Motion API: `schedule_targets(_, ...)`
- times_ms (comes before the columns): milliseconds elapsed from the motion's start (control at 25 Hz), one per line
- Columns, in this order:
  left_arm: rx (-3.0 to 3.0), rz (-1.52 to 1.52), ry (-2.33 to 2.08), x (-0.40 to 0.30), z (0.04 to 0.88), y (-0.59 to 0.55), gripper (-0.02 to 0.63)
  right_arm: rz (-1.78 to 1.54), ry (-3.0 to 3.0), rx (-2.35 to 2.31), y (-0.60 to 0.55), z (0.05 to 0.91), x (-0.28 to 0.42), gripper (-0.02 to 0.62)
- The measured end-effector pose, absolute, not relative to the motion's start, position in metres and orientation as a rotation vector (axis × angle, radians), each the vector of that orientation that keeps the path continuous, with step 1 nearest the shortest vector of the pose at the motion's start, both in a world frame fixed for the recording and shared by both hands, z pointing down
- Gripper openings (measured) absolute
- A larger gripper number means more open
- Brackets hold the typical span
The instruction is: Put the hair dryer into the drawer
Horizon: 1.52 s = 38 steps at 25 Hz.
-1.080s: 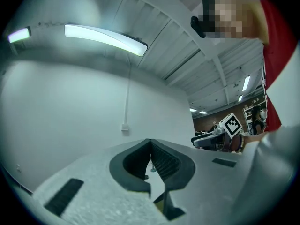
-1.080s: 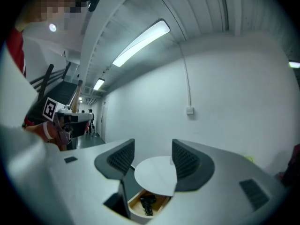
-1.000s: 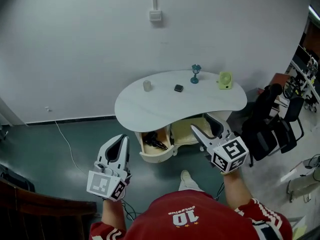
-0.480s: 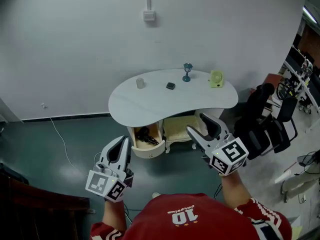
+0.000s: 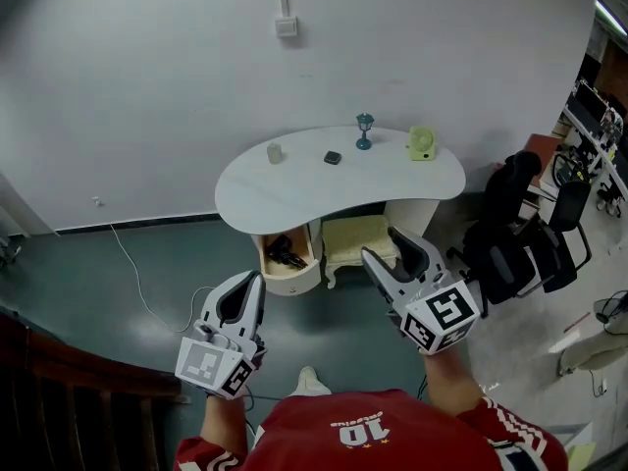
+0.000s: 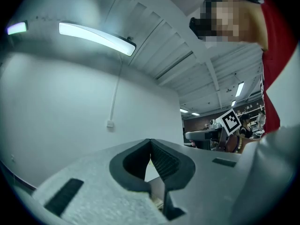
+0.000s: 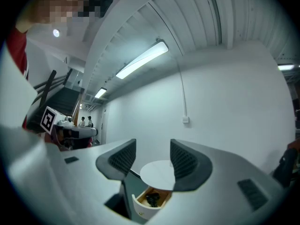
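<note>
Ahead of both grippers, the hair dryer (image 5: 285, 253) lies in the open drawer (image 5: 292, 281).
Head view: we hold the left gripper (image 5: 257, 280) and the right gripper (image 5: 380, 243) side by side, well short of the white table (image 5: 294, 194); the drawer stands pulled out under the tabletop, ahead of and between the two, nearer the left one's tips, the dryer a dark shape inside it. Left gripper view: our left gripper (image 6: 150, 143) has its jaws together at the tips, nothing pinched between them. Right gripper view: our right gripper (image 7: 152, 149) has its jaws apart, having just closed a little, with nothing between the pads; beyond the gap, low between them, we see the drawer (image 7: 140, 210) and the hair dryer (image 7: 152, 199) in it, well apart from either pad.
</note>
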<state>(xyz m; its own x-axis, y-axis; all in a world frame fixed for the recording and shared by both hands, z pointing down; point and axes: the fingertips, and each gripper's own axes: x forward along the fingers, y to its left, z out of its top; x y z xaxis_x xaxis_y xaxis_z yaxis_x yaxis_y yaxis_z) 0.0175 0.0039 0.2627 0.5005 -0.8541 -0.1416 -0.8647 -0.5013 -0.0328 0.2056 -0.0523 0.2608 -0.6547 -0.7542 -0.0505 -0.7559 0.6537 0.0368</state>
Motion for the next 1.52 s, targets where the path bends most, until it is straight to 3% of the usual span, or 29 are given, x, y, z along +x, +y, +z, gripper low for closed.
schedule_targets(120,-2.620,0.194,1.511,0.011,0.257,0.002,-0.003,0.071,2.802,-1.330,-0.050,0.263,0.201,0.207)
schedule_targets(360,-2.608,0.224,1.480,-0.004,0.249,-0.009,-0.003,0.108,2.789,-1.387,-0.048,0.260,0.188,0.076)
schedule_targets(520,-2.602,0.225,1.450,-0.011,0.250,-0.018,-0.003,0.126,2.751,-1.424,-0.054,0.259,0.183,0.021)
schedule_targets(1520,-2.600,0.184,1.445,-0.037,0.259,-0.029,-0.003,0.076,2.704,-1.508,-0.065,0.260,0.171,0.005)
